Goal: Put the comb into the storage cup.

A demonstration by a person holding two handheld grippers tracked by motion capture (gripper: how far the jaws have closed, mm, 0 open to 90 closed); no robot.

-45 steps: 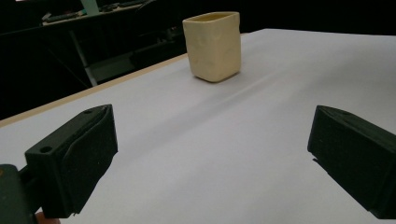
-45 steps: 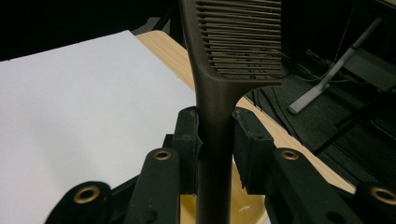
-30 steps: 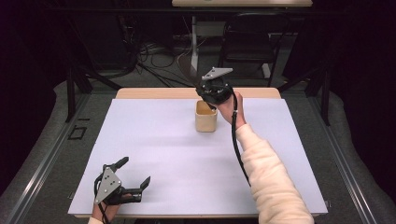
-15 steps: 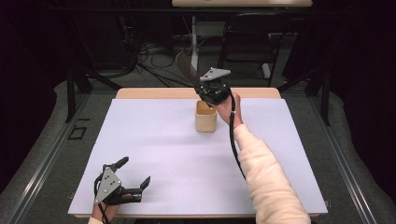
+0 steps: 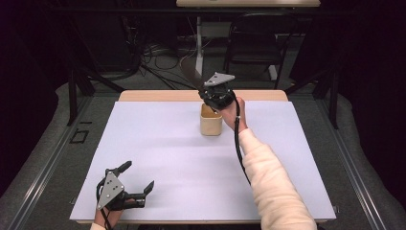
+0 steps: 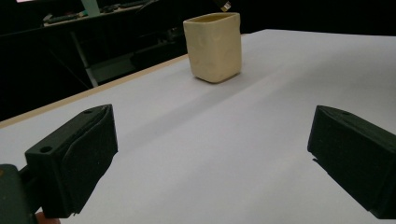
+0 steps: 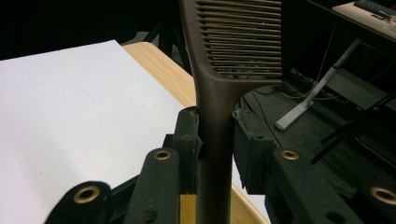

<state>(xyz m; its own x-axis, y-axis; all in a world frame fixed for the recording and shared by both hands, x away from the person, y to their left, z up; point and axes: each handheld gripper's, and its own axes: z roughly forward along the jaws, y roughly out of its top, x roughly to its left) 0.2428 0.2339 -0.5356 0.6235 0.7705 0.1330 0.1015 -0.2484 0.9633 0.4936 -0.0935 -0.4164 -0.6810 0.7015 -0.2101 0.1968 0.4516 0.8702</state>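
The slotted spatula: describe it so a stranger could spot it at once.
Start at the white table and find the cream cup near its far edge. Just above the cup, the right hand-held gripper clamps a dark brown handle. That is the slotted spatula: its wide head, cut with fine parallel slots, points up and away from the table.

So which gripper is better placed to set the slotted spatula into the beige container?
The right gripper: shut on the brown slotted plastic spatula, directly above the beige square container. The left gripper rests open, far off.
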